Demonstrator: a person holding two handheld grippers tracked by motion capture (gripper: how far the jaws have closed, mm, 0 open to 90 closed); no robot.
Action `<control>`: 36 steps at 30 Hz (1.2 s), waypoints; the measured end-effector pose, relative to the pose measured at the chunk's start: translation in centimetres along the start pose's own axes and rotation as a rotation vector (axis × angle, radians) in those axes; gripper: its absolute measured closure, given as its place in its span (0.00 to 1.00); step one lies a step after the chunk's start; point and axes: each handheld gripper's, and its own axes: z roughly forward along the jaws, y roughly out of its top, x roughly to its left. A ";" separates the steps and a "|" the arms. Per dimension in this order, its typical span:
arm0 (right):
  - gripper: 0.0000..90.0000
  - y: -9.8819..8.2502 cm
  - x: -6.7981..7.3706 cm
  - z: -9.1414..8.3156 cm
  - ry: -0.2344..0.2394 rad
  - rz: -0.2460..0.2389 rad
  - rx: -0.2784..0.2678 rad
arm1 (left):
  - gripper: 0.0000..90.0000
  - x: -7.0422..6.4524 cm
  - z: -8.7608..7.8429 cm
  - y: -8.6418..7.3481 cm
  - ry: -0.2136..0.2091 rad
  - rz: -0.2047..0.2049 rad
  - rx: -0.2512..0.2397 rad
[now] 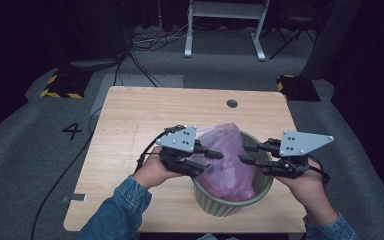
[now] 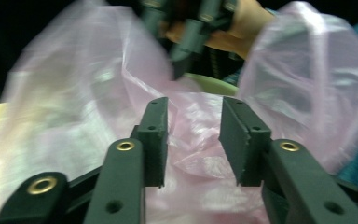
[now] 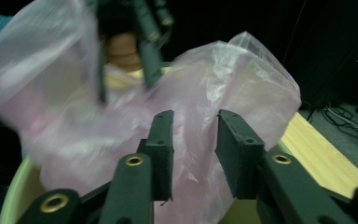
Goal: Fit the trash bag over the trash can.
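A pink plastic bag point(image 1: 227, 165) stands crumpled inside a pale green bin point(image 1: 220, 205) at the table's near edge. My left gripper point(image 1: 212, 161) reaches in from the bin's left side, and its jaws stand apart with loose bag film point(image 2: 74, 93) lying between and behind them. My right gripper point(image 1: 242, 153) comes in from the bin's right, jaws also apart, facing a raised fold of the bag point(image 3: 242, 79). From the left gripper point(image 2: 194, 105) I see the bin's rim point(image 2: 209, 84) beyond the bag. The right gripper point(image 3: 196, 116) hovers over the bin's near wall point(image 3: 18, 186).
The wooden table point(image 1: 145, 115) has a round grommet hole point(image 1: 232, 103) at its far side. Grey carpet with cables point(image 1: 145, 42) surrounds it, and a white frame point(image 1: 225, 25) stands beyond. Yellow-black floor blocks point(image 1: 60, 85) sit off the far corners.
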 end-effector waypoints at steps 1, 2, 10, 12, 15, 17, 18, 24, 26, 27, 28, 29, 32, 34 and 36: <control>0.72 0.1 0.0 0.1 -0.001 0.006 0.001 | 0.71 -0.2 0.2 0.0 -0.007 0.008 0.009; 0.71 0.1 0.0 0.2 -0.005 0.007 0.001 | 0.71 -0.5 0.5 0.0 -0.012 0.016 0.021; 0.69 0.4 -0.9 1.3 -0.021 0.069 -0.002 | 0.71 -1.2 0.9 0.1 -0.040 0.027 0.019; 0.84 0.3 -1.0 1.3 -0.018 0.058 0.015 | 0.71 -1.2 0.7 0.0 -0.027 0.030 0.017; 0.95 0.2 -0.7 1.2 -0.012 0.039 0.017 | 0.63 -1.0 0.2 0.0 0.022 0.020 -0.010; 0.97 0.0 -0.5 1.0 -0.013 0.028 0.006 | 0.61 -0.7 -0.5 0.1 0.060 0.012 -0.044; 0.97 -0.1 -0.4 0.9 -0.011 0.025 0.001 | 0.61 -0.6 -0.9 0.1 0.081 0.011 -0.057; 0.97 -0.2 0.0 0.6 0.010 0.013 -0.006 | 0.57 0.7 -2.0 1.2 0.157 -0.002 -0.073; 0.97 -0.2 0.2 0.7 0.017 0.008 -0.007 | 0.56 0.9 -1.9 1.6 0.164 0.001 -0.080; 0.97 -0.2 0.2 0.7 0.022 0.007 -0.007 | 0.54 1.0 -1.7 1.7 0.166 0.005 -0.082; 0.97 -0.2 0.3 0.8 0.026 0.006 -0.006 | 0.55 1.1 -1.4 1.8 0.159 0.004 -0.080; 0.97 -0.2 0.4 0.9 0.028 0.002 -0.006 | 0.55 1.2 -1.1 1.9 0.149 0.002 -0.076; 0.97 -0.1 0.5 1.0 0.033 -0.001 -0.006 | 0.70 1.5 -0.1 2.1 0.138 -0.033 -0.042; 0.97 -0.2 0.5 1.0 0.032 -0.002 -0.007 | 0.86 1.9 0.2 2.2 0.138 -0.062 -0.017; 0.98 -0.2 0.3 0.7 0.025 0.001 -0.009 | 0.99 2.1 0.2 2.2 0.135 -0.073 -0.023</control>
